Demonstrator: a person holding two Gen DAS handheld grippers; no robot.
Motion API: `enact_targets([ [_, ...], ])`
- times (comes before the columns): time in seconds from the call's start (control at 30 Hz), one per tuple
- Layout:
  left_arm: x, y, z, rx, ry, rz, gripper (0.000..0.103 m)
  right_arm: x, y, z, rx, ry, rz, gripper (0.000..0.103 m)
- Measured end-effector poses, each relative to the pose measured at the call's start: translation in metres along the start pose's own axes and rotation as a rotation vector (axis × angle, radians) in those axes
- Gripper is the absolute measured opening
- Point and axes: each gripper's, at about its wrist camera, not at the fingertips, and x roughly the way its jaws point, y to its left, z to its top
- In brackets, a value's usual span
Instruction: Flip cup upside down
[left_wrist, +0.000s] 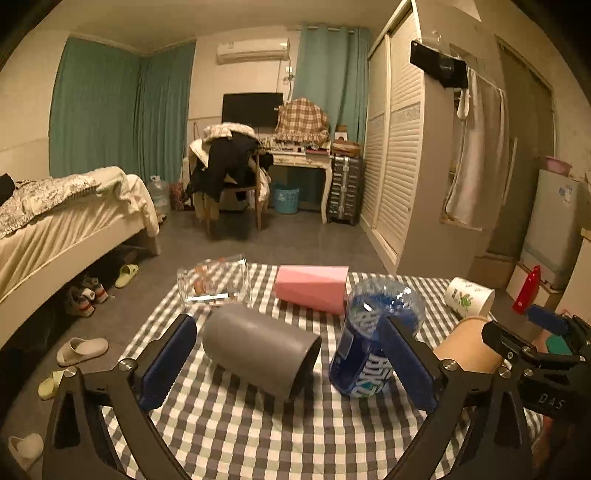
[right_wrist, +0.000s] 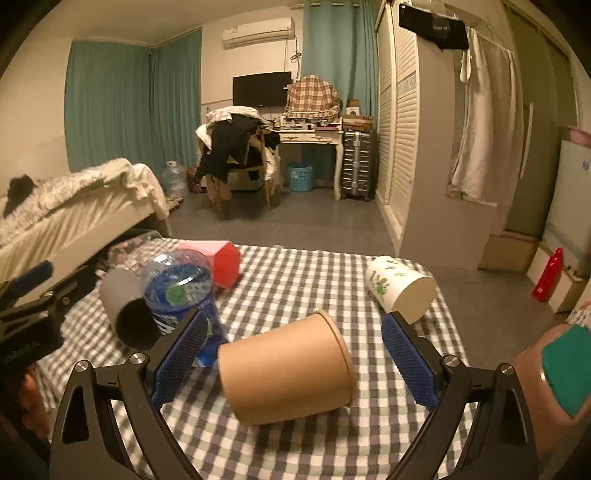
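Several cups lie on their sides on a table with a checked cloth (left_wrist: 258, 424). In the left wrist view a grey cup (left_wrist: 258, 354) lies between the blue pads of my open left gripper (left_wrist: 286, 328), its mouth facing near right. No pad visibly touches it. In the right wrist view a tan paper cup (right_wrist: 288, 369) lies between the pads of my open right gripper (right_wrist: 295, 321), its mouth to the right. A pink cup (left_wrist: 312, 288) and a white cup with green print (right_wrist: 400, 286) lie farther back.
A blue plastic bottle (left_wrist: 373, 332) rests between the grey and tan cups, close to my left gripper's right pad. A clear glass container (left_wrist: 214, 286) sits at the cloth's far left. A hand (right_wrist: 554, 369) shows at the right. A bed and slippers are on the left, a wardrobe on the right.
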Motion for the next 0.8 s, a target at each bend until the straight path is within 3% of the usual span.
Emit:
enact_targets([
  [0.07, 0.0, 0.001, -0.003, 0.007, -0.003, 0.007, 0.103, 0.002, -0.001, -0.002, -0.003, -0.001, -0.021, 0.101],
  [0.8, 0.003, 0.0, -0.014, 0.004, 0.014, 0.003, 0.103, -0.002, 0.005, -0.011, -0.006, -0.016, -0.033, 0.102],
])
